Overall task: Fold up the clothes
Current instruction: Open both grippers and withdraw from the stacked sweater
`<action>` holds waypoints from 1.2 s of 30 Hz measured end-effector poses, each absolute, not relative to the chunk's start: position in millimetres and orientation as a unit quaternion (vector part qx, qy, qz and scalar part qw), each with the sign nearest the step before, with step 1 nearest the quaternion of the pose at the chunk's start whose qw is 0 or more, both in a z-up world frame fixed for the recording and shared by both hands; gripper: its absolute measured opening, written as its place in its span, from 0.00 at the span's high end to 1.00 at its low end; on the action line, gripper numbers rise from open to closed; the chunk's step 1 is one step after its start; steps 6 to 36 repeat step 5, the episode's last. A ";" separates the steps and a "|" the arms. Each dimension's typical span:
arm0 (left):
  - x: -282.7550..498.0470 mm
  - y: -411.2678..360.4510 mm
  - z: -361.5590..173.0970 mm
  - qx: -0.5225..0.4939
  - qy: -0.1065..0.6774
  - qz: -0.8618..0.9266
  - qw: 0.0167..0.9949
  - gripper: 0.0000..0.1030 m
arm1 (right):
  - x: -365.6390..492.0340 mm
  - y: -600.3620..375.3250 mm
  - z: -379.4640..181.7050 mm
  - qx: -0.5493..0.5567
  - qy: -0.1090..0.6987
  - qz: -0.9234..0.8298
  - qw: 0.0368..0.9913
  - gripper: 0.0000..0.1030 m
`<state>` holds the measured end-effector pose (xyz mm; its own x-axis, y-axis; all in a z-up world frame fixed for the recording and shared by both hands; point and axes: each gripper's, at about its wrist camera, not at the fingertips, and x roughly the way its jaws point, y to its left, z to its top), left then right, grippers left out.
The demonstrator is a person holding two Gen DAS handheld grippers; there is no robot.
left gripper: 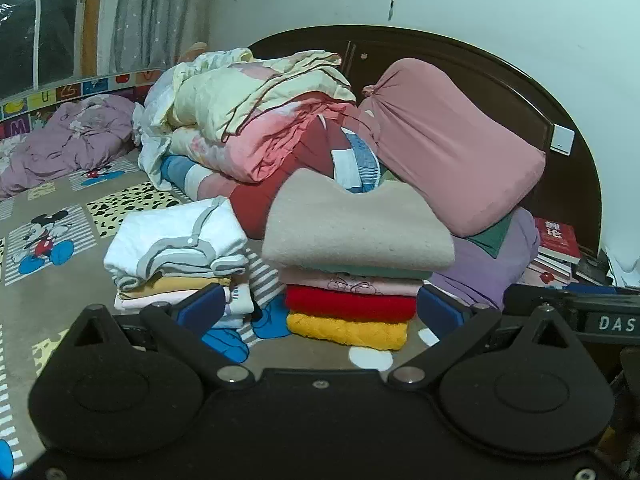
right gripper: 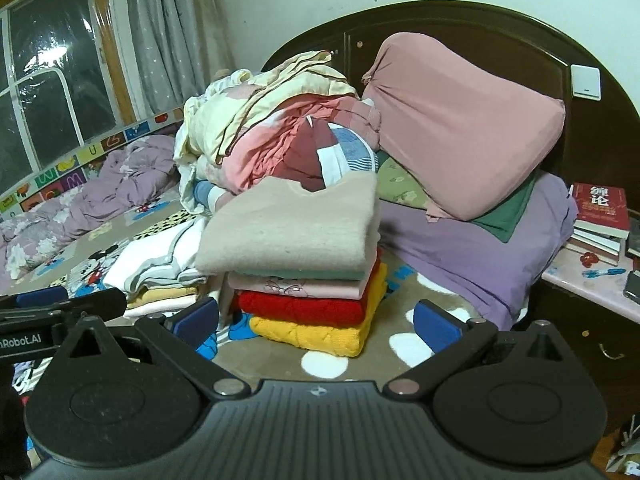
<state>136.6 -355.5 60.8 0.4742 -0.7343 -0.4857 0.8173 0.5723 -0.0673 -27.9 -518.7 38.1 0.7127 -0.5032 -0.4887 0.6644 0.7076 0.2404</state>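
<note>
Two neat stacks of folded clothes (left gripper: 352, 264) sat mid-frame on the bed (left gripper: 60, 292). Both tongs, left (left gripper: 320, 312) and right (right gripper: 316, 320), were apart and empty, so folding looked nearly done.

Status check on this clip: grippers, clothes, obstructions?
Left hand-held gripper open, empty. Right hand-held gripper open, empty. Beige sweater folded atop stack. Nothing in the way.
</note>
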 end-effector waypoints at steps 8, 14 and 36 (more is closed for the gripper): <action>133.0 -352.3 61.0 0.081 0.231 -0.460 0.854 0.00 | -27.0 -514.6 38.2 0.194 0.201 -0.330 0.902 0.00; 133.0 -352.3 61.0 0.081 0.231 -0.460 0.854 0.00 | -27.0 -514.6 38.2 0.194 0.201 -0.330 0.902 0.00; 133.0 -352.3 61.0 0.081 0.231 -0.460 0.854 0.00 | -27.0 -514.6 38.2 0.194 0.201 -0.330 0.902 0.00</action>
